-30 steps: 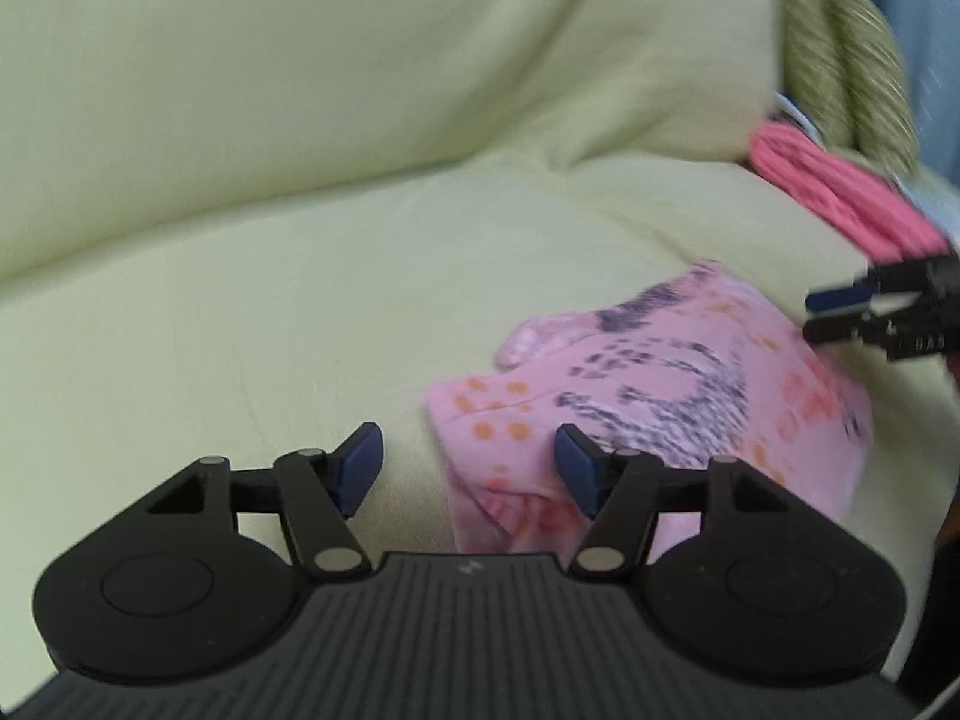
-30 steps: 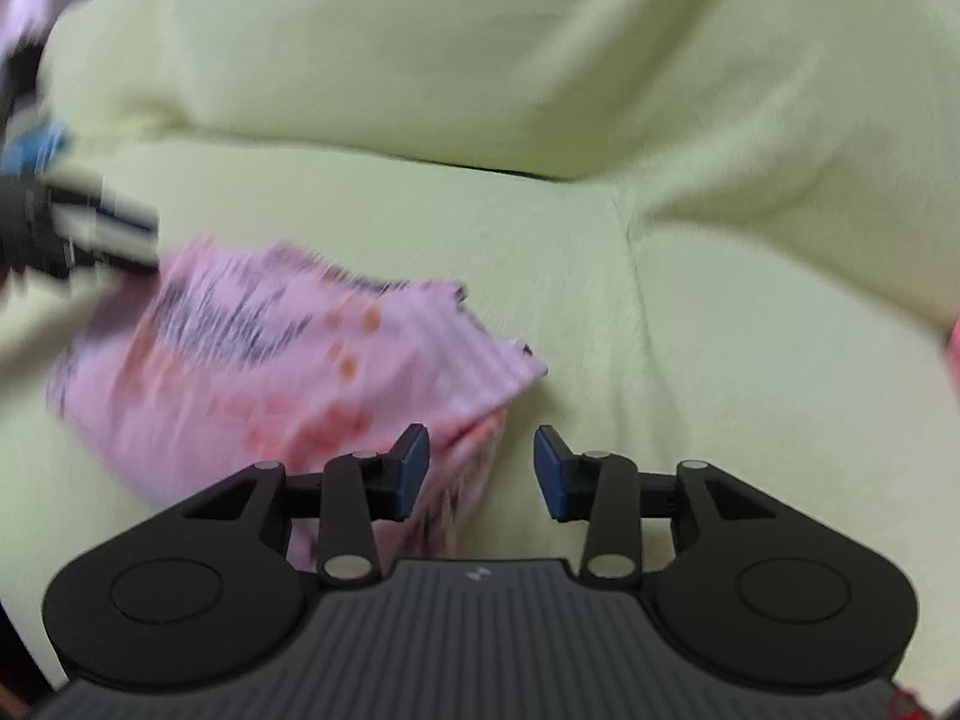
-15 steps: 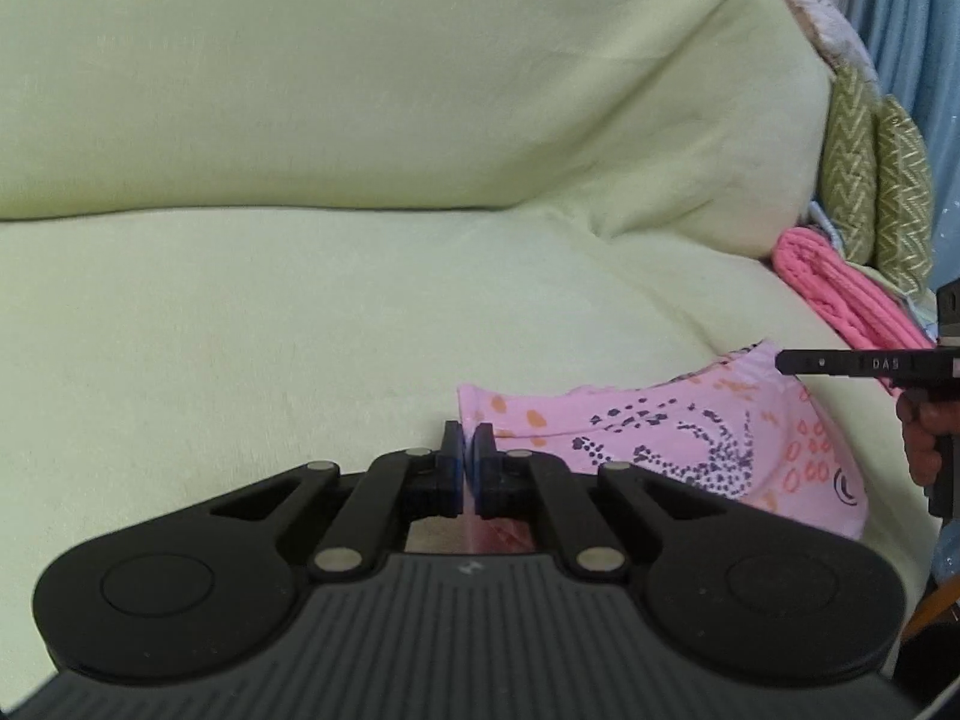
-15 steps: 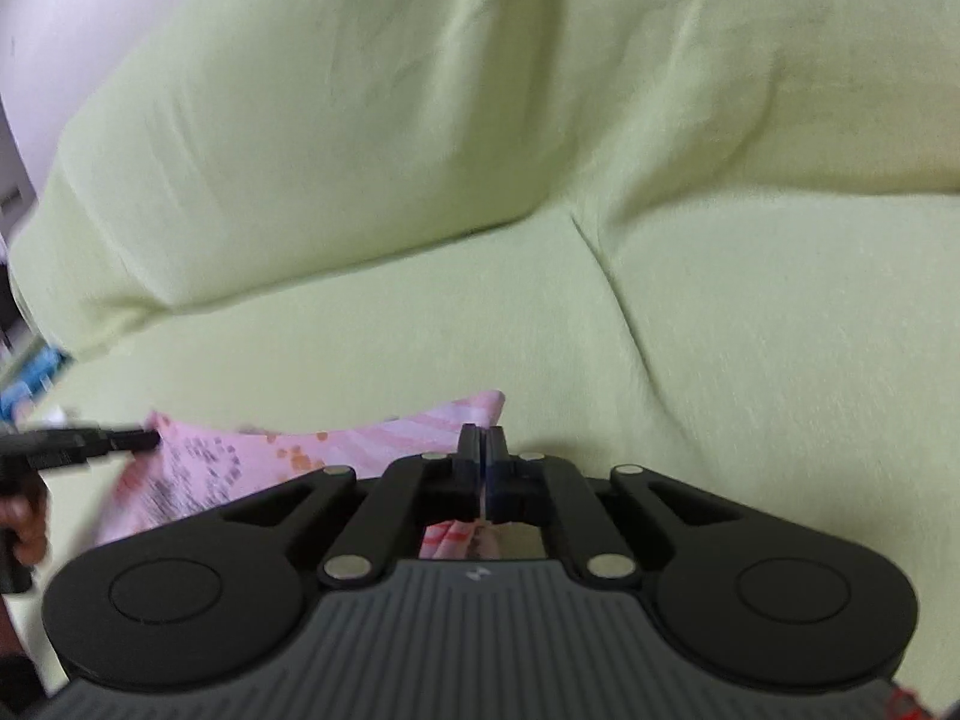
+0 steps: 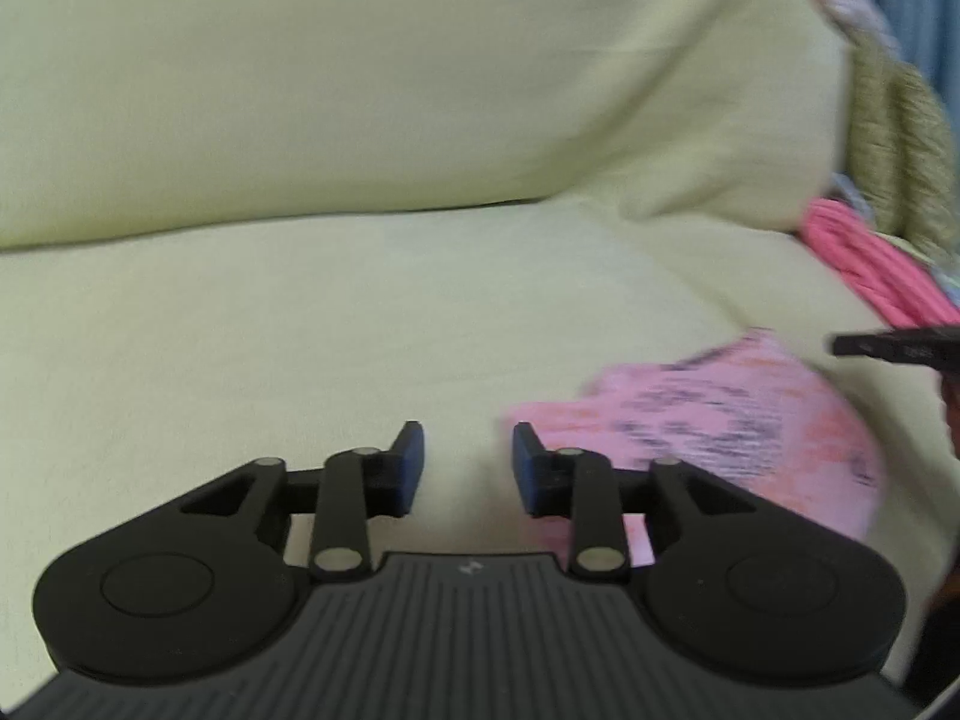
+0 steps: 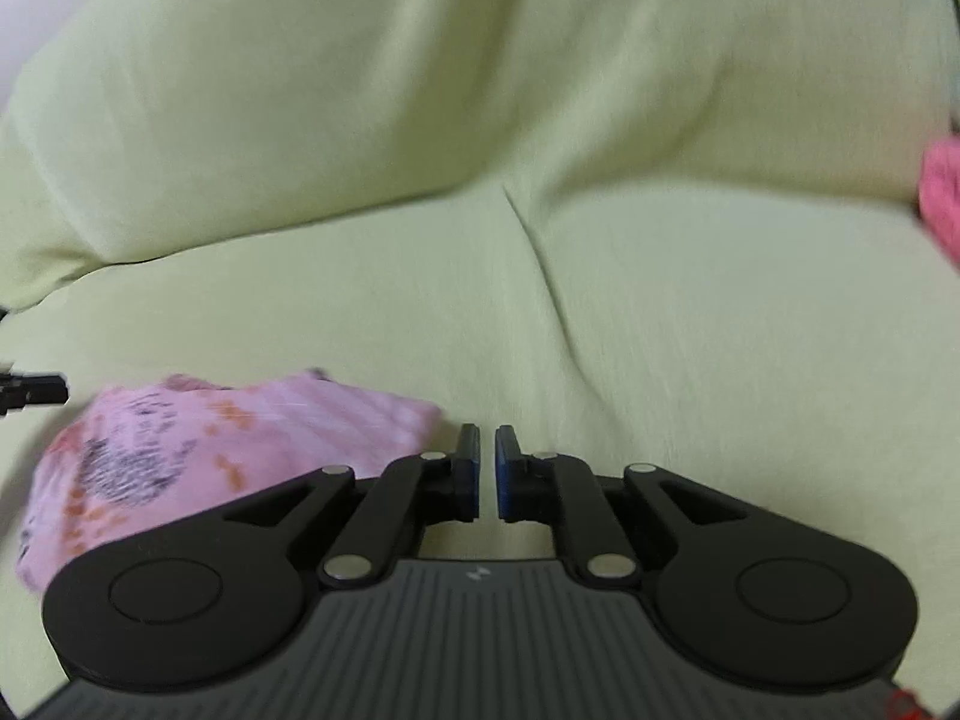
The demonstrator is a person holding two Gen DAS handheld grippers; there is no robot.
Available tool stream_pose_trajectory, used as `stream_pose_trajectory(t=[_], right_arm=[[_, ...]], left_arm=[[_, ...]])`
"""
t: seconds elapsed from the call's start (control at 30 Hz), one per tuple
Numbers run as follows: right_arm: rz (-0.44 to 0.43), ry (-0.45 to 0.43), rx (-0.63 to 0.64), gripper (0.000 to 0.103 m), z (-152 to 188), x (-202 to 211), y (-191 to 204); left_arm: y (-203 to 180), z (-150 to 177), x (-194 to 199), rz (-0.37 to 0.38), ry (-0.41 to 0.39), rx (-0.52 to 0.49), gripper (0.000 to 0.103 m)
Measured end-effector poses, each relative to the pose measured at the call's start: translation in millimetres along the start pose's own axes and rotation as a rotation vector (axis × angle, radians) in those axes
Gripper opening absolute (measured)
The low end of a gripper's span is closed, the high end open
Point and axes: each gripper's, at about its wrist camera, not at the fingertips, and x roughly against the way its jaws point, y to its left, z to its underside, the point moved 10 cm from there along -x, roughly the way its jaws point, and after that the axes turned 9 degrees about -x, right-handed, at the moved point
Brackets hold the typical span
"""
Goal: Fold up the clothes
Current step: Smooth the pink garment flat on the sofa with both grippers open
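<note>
A folded pink garment (image 5: 720, 420) with black and orange print lies on the yellow-green sofa seat (image 5: 300, 330), blurred by motion. My left gripper (image 5: 467, 456) is open just left of the garment's edge, with only the seat between its fingers. In the right wrist view the same garment (image 6: 210, 450) lies left of my right gripper (image 6: 487, 468), whose jaws stand slightly apart with nothing between them. Each gripper shows in the other's view: the right gripper at the far right (image 5: 888, 348), the left gripper at the far left (image 6: 36, 390).
The sofa backrest (image 5: 420, 90) rises behind the seat. A coral-pink cloth (image 5: 870, 264) lies at the seat's right end, below olive cushions (image 5: 900, 120). A seam (image 6: 540, 252) divides two seat cushions. The coral-pink cloth (image 6: 942, 204) also touches the right wrist view's edge.
Half a second ago both grippers were shut on the garment's edge. Both have now let go; the left has opened wide, the right only slightly. The garment rests on the seat.
</note>
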Motion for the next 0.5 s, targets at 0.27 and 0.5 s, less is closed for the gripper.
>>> stream_pose_trajectory(t=[0.27,0.5], right_arm=[[-0.056,0.038,0.244,0.054,14,-12,55],[-0.068,0.089,0.437,0.019,23,-38,89]], left_arm=[[-83,-18,-43,0.158,0.004,-0.231,0.056],[-72,-5,-72,0.179,0.057,-0.218,0.008]])
